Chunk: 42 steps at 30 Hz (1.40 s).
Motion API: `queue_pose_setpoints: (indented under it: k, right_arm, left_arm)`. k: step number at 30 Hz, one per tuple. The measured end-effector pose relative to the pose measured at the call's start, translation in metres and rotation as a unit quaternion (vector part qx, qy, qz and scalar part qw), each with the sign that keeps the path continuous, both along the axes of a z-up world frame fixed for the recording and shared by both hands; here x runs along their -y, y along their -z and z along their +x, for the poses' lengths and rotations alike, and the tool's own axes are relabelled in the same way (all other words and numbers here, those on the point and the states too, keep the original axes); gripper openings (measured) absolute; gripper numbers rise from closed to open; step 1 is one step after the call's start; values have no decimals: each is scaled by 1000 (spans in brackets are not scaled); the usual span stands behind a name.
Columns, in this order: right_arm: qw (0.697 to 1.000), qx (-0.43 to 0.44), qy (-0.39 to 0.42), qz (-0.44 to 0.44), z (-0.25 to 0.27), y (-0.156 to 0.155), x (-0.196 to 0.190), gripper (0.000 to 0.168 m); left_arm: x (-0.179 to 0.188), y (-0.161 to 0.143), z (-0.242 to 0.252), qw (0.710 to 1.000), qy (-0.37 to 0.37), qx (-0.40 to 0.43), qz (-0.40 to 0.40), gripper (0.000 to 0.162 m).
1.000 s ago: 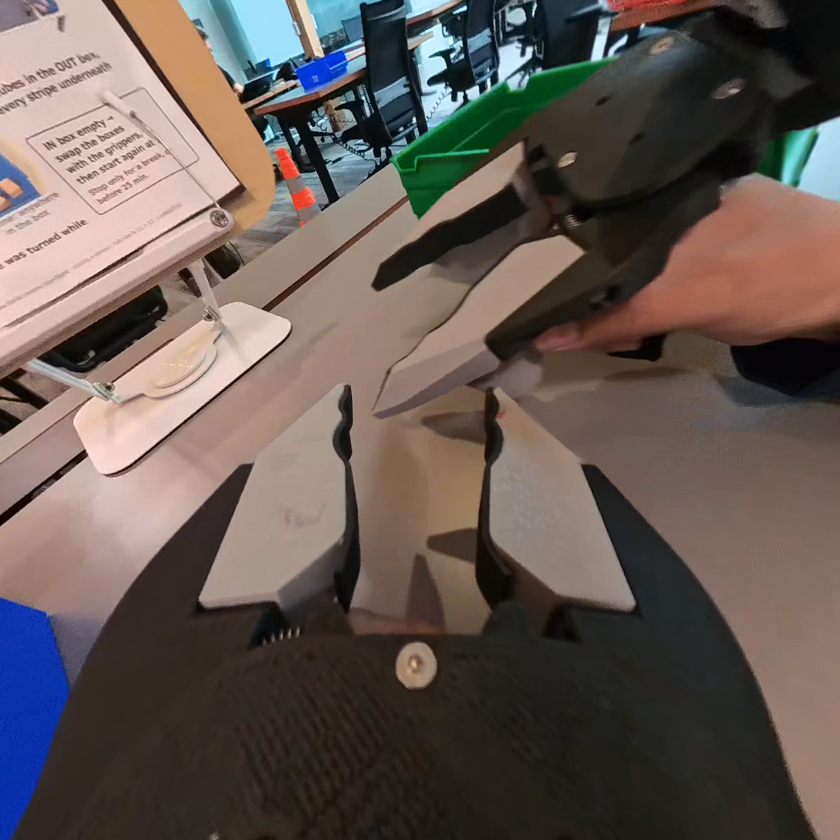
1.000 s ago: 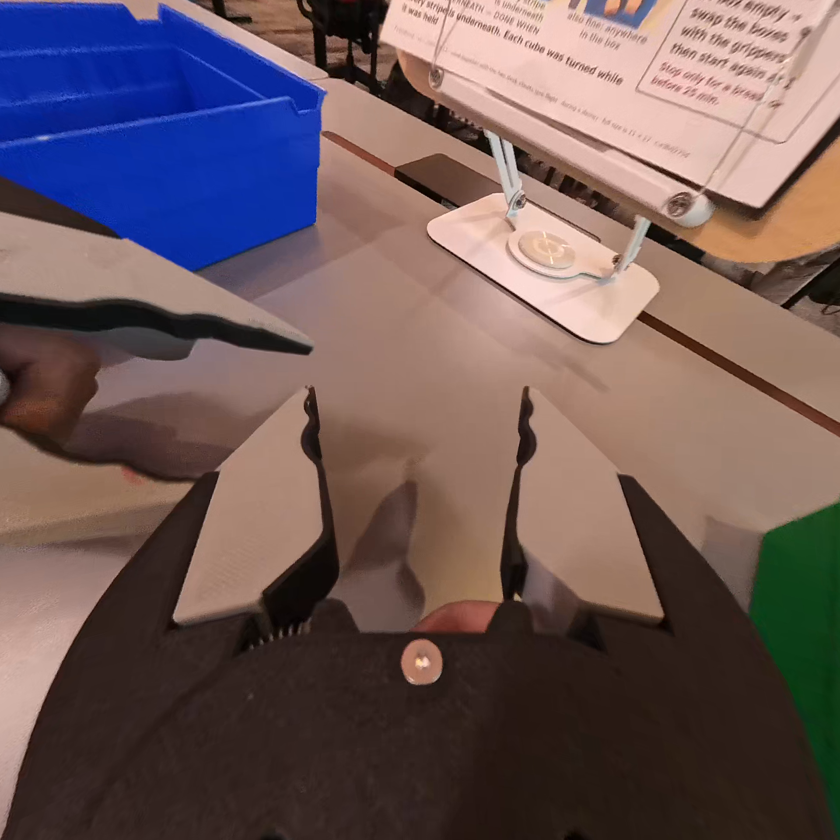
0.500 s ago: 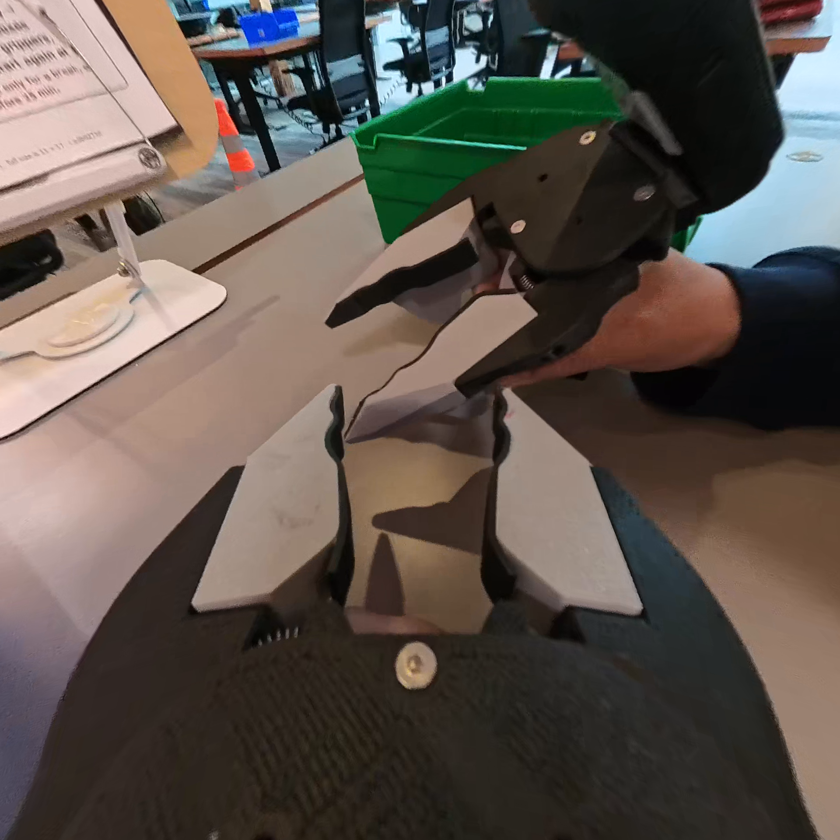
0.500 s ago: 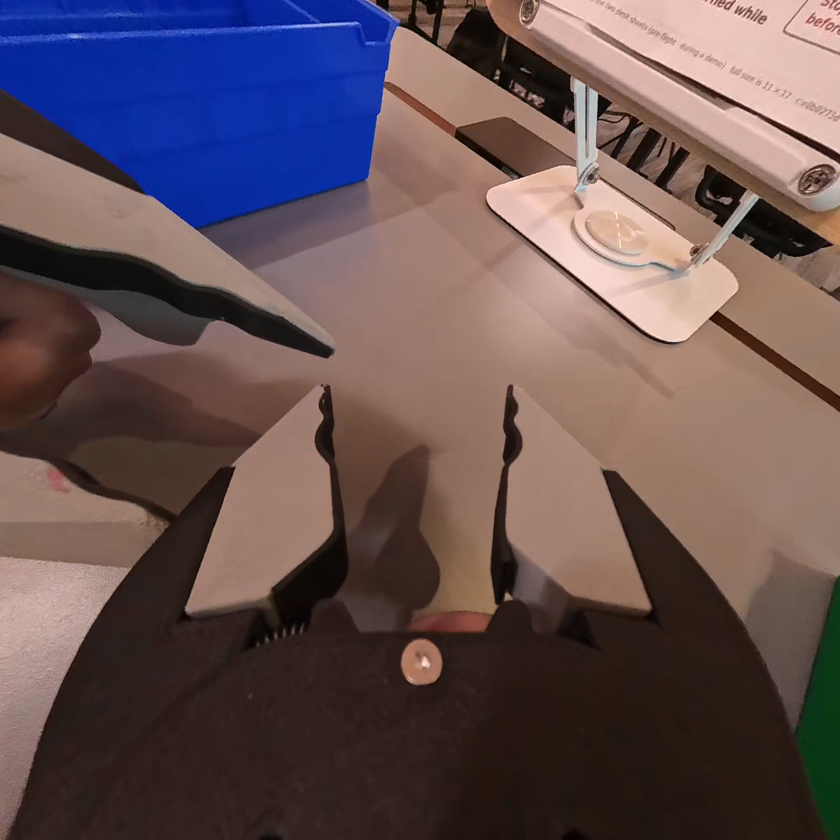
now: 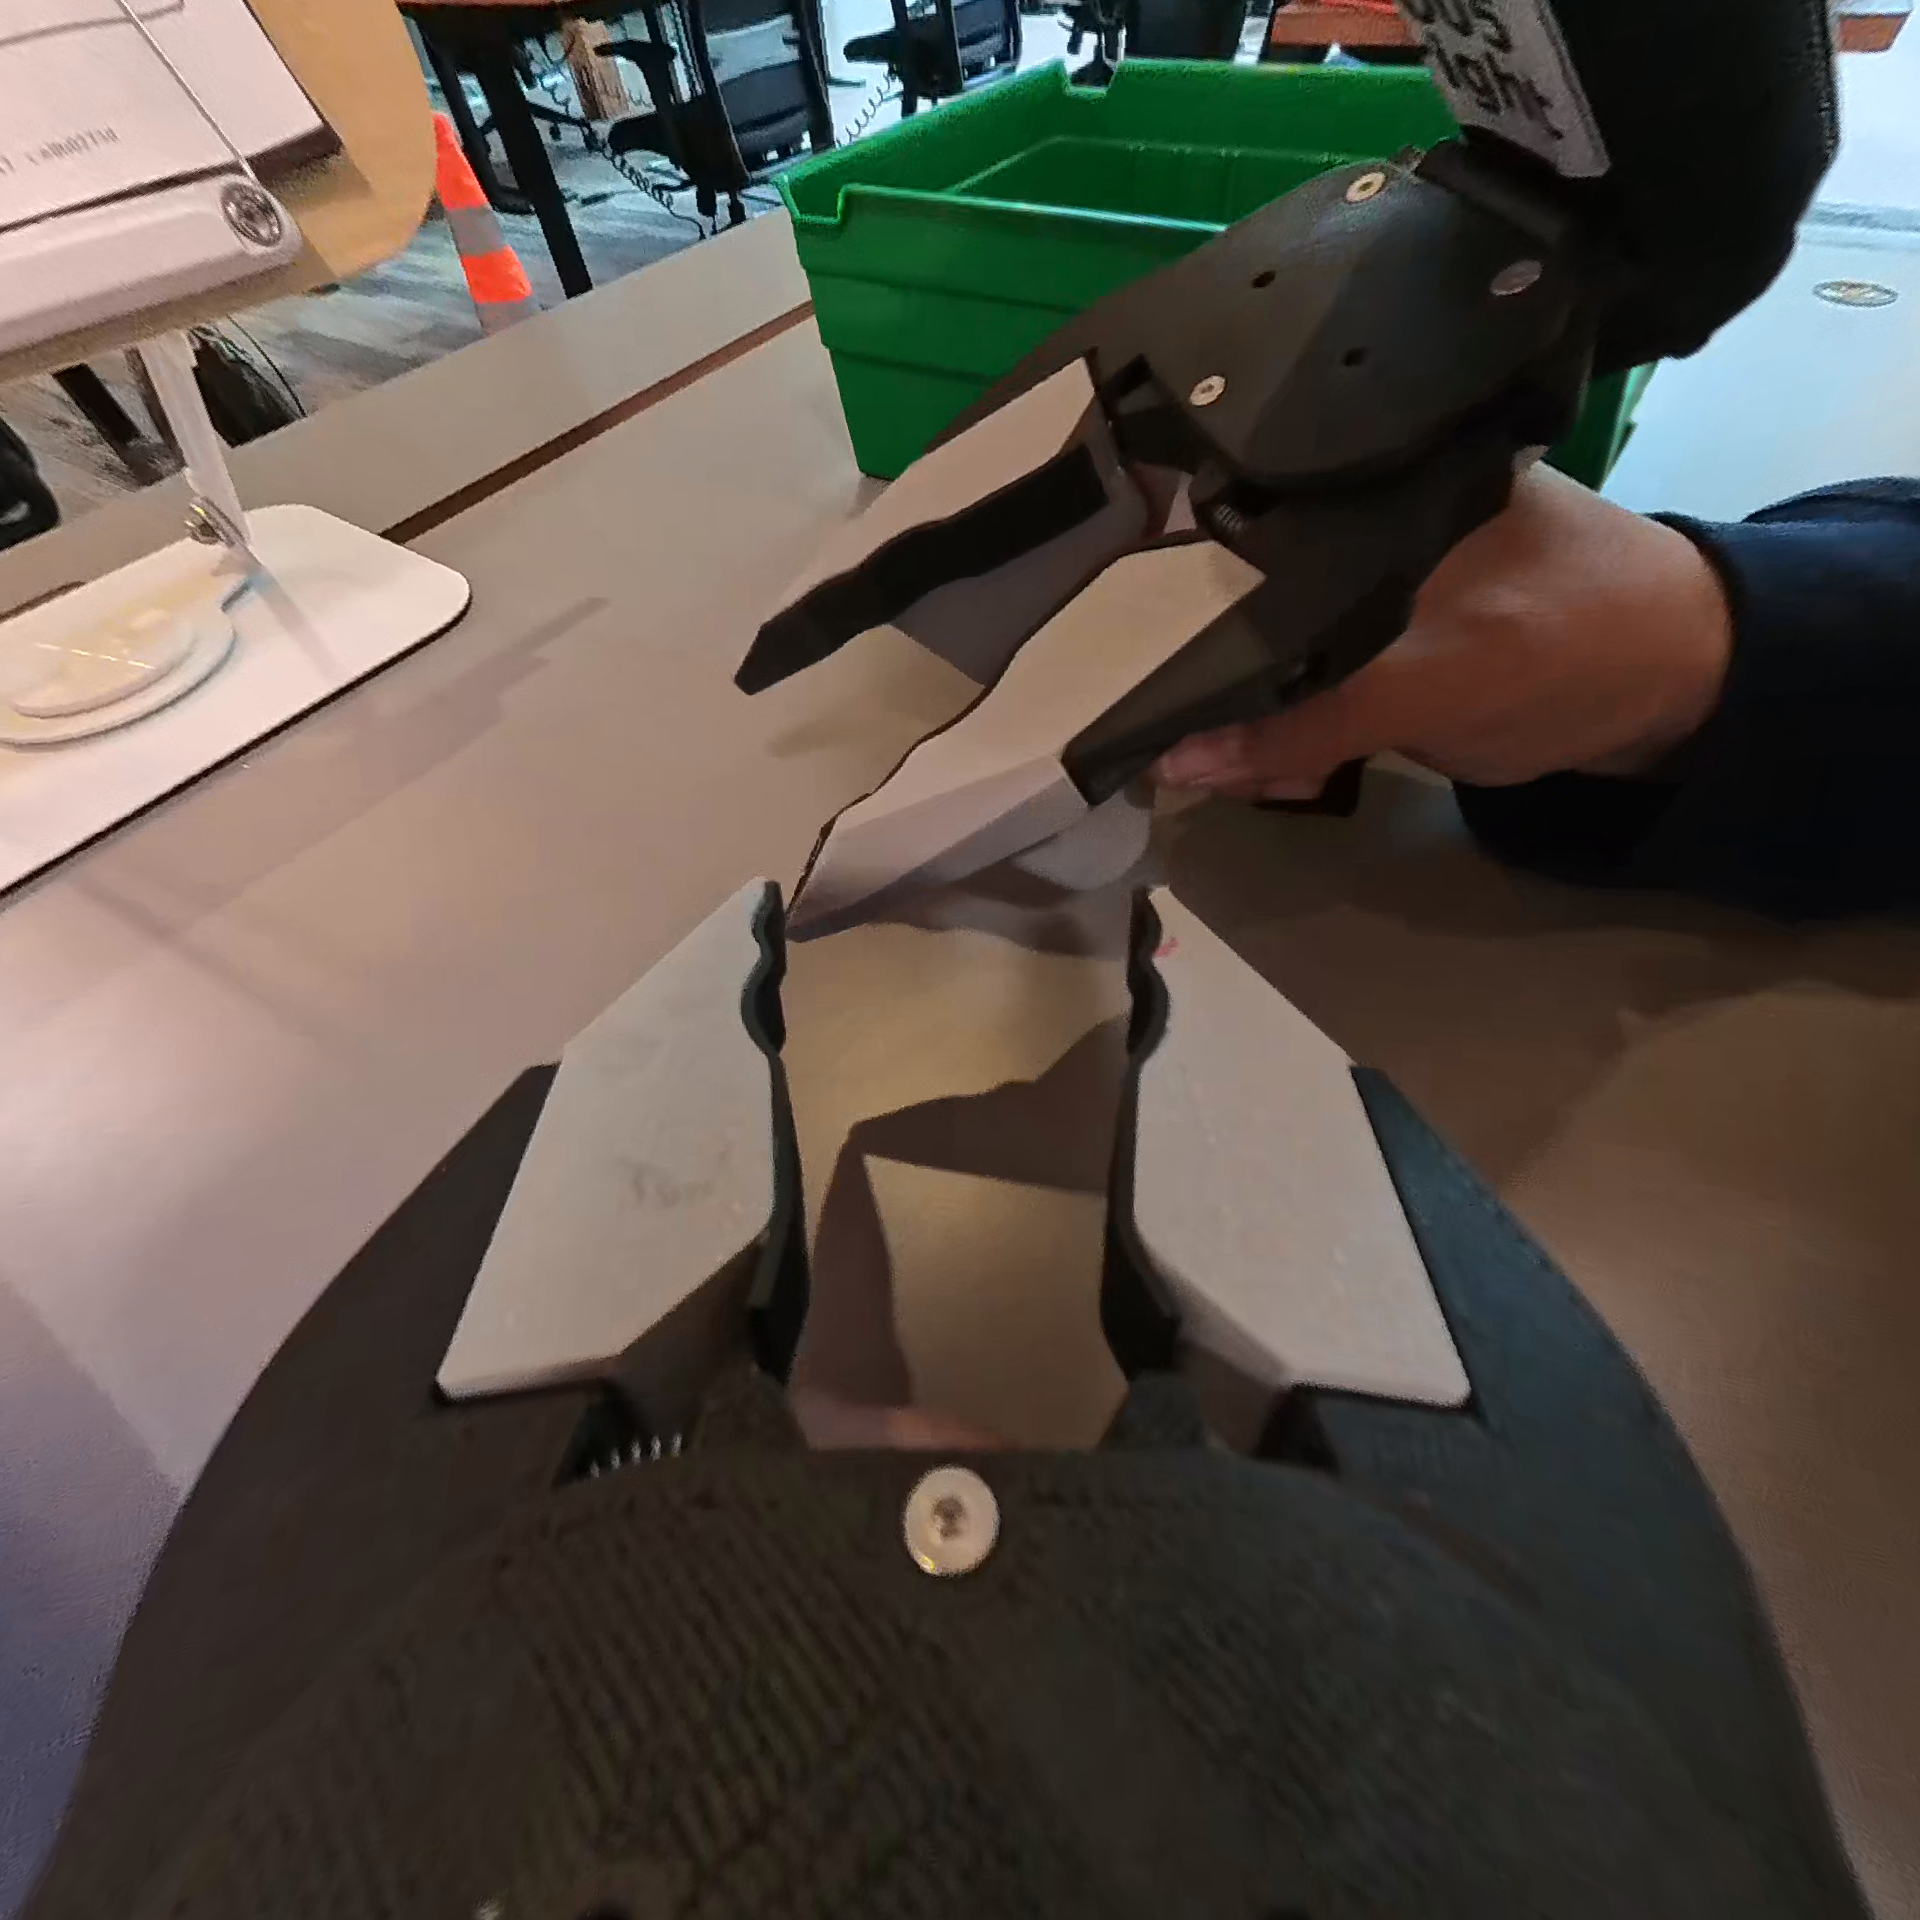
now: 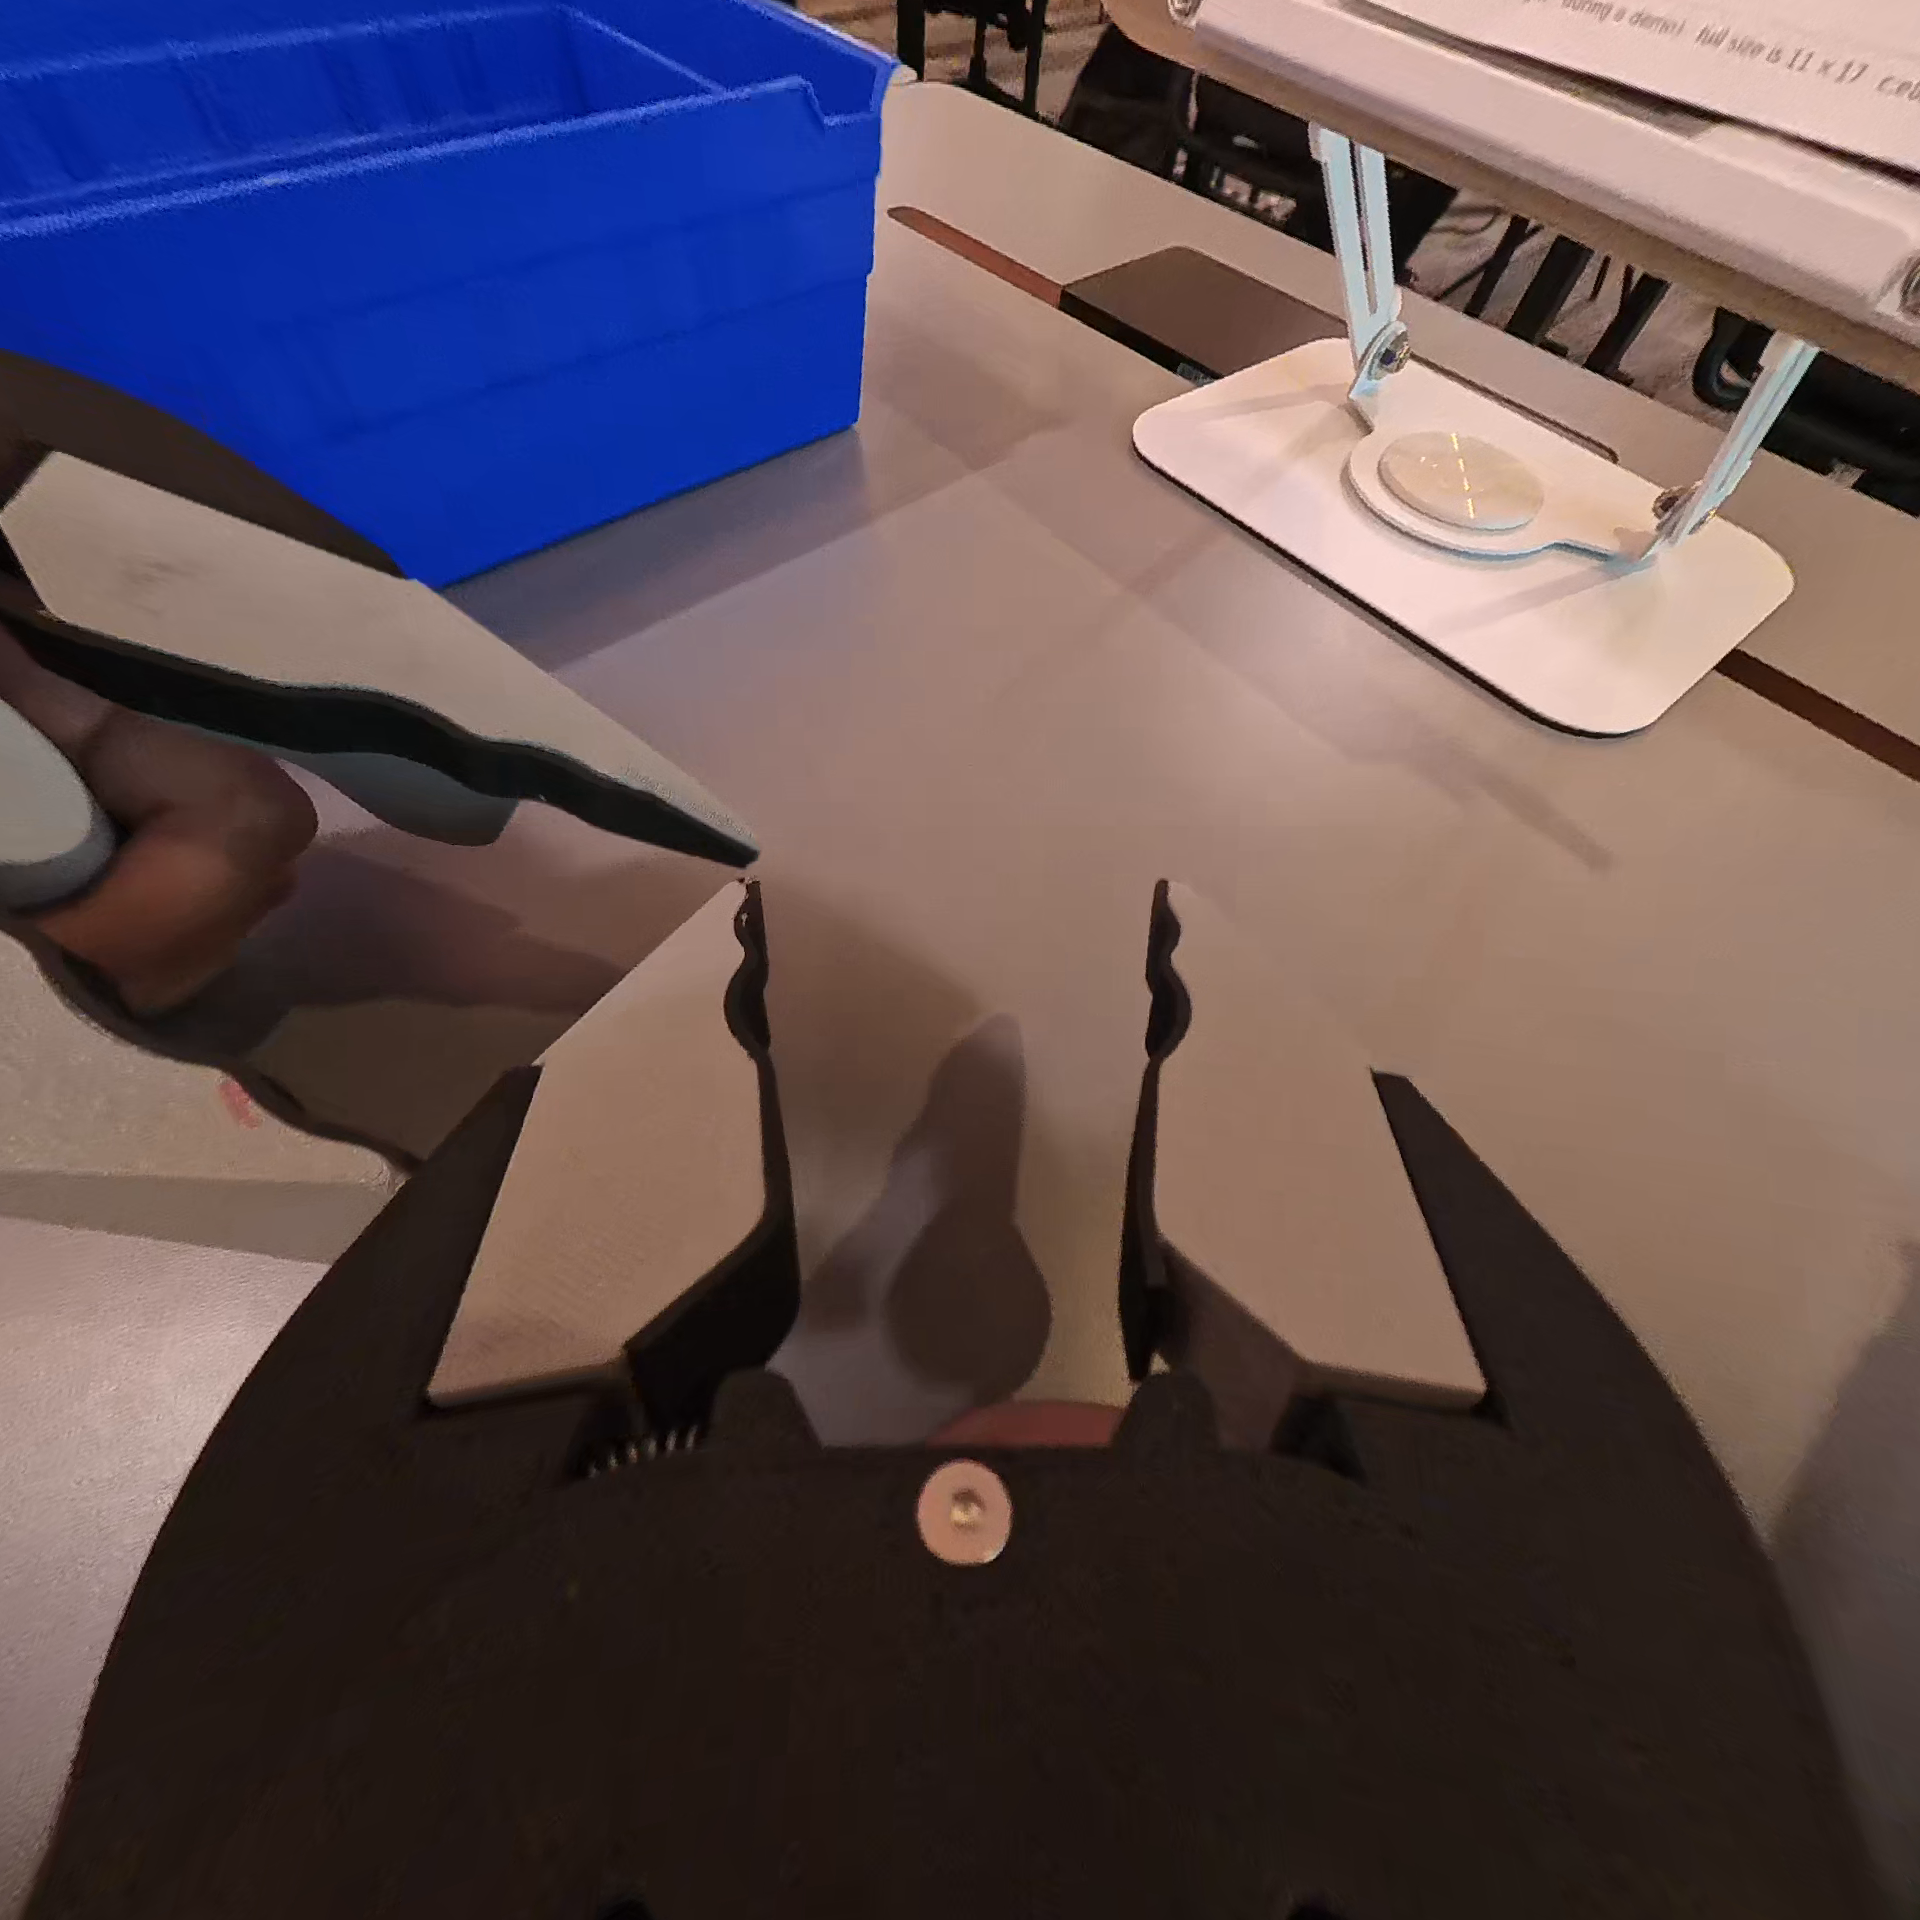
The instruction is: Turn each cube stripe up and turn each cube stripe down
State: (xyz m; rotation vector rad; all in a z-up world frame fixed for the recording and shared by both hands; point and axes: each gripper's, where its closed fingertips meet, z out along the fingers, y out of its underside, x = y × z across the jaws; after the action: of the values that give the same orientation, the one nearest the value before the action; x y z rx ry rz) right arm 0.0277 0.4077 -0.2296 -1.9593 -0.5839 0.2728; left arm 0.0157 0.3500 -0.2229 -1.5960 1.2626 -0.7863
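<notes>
**Both grippers empty over the table, no cube in either view**

Left wrist view and right wrist view alike show no cube; where the cubes lie cannot be told from these pictures. Between the fingers of the left gripper [image 5: 956, 914] only bare grey table [image 5: 520, 831] shows, with shadows across it. Its jaws stand apart and grasp nothing. The right gripper [image 6: 956, 894] is likewise released, its two grey fingers spread wide with nothing between them but table surface.

Seen from the left wrist camera, the right gripper [image 5: 769, 790] reaches in from the upper right, tilted down toward the table, its lower fingertip just beside the left gripper's left fingertip. A hand [image 5: 1538, 665] in a dark sleeve holds it by the handle below the black body.

From the right wrist camera, the left gripper [image 6: 727, 842] comes in from the left edge, one grey finger with a black pad pointing at the right gripper's left fingertip, very near it. A hand [image 6: 177, 852] shows beneath it.

A green bin [image 5: 997, 260] stands on the table behind the right gripper. A blue bin [image 6: 436, 281] stands on the far left in the right wrist view; what shows of its inside holds nothing visible. A white stand [image 6: 1475, 530] with a flat base carries a printed sheet [image 6: 1662, 62] at the table's far side. Office chairs and an orange cone [image 5: 478, 229] appear beyond the table.
</notes>
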Motion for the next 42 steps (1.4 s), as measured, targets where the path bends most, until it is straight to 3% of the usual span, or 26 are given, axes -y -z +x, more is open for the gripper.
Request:
queue_pose_setpoints:
  k: [15,24,37,42]
  right_arm:
    - [1000,-1,17,9,-3,6,1,67]
    - [998,-42,40,6,10,0,1,72]
    - [998,-39,50,1,20,2,-3,72]
    - [998,-31,46,-1,17,4,-2,71]
  left_arm:
    - [-10,-6,-4,998,-42,0,51,58]
    - [-24,-7,-18,994,-74,-6,74,60]
    - [-35,-95,-75,971,-167,132,109,61]
    - [-32,-149,-124,957,-198,173,125,58]
